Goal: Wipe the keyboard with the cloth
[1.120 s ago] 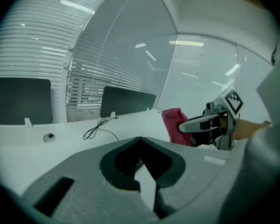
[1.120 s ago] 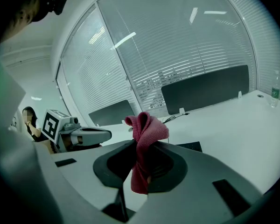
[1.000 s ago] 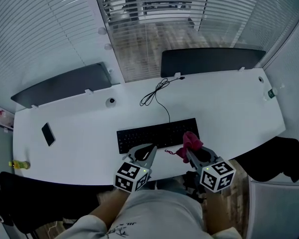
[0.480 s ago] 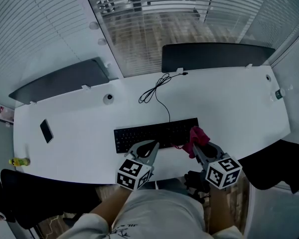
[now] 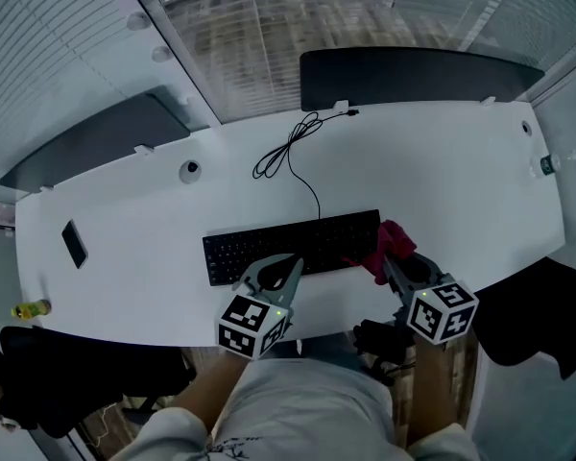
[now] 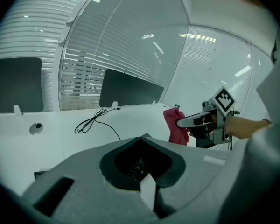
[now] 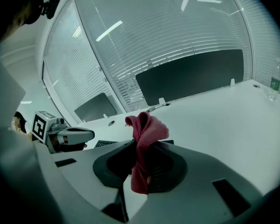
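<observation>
The black keyboard [image 5: 288, 246] lies near the front edge of the white desk [image 5: 442, 181]. My right gripper [image 5: 392, 259] is shut on a bunched red cloth [image 5: 391, 243], which hangs at the keyboard's right end. In the right gripper view the cloth [image 7: 143, 136] stands up between the jaws, with a strip of keyboard [image 7: 101, 143] behind it. My left gripper [image 5: 290, 269] hovers over the keyboard's front edge, shut on nothing. The left gripper view shows its tips [image 6: 143, 137] together, with the cloth [image 6: 174, 125] and the right gripper [image 6: 183, 122] off to the right.
The keyboard's cable [image 5: 286, 152] coils toward the back of the desk. A phone [image 5: 74, 244] lies at the left and a yellow bottle [image 5: 29, 309] at the left front edge. A small bottle [image 5: 547, 164] stands at far right. Dark panels [image 5: 418, 75] line the back.
The right gripper has carried the cloth a little right and forward, from the keyboard's front edge to its right end. The left gripper stays at the front edge. The head view has shifted.
</observation>
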Available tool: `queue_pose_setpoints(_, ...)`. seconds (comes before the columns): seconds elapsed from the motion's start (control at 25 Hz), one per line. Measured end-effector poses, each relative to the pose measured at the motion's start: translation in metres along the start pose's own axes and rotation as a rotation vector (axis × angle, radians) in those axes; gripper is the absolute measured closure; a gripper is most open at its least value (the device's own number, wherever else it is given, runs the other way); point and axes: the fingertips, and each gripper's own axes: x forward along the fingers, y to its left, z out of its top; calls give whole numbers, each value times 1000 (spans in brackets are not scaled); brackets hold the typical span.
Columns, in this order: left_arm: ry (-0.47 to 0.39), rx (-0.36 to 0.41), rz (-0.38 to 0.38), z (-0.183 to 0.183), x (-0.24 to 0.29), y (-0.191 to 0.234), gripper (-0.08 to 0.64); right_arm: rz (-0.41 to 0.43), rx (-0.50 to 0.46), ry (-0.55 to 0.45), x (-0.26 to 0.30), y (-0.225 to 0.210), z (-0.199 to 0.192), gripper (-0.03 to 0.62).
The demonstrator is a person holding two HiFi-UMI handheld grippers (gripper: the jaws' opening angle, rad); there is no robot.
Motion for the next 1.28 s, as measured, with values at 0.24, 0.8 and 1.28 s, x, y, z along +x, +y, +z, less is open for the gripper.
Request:
queue_pose_setpoints(0.24,22,-22,4,-6,15,9,549,-47,21,82,22,-33,-9,535)
queue_pose_setpoints(0.8,63,-69,24,-24,40,28,549,-63,34,211,71,-74,-19,535)
queue_pose_setpoints(1.28,82,-100,43,-40,42,39,549,-44,39,281,97,-85,-33,535)
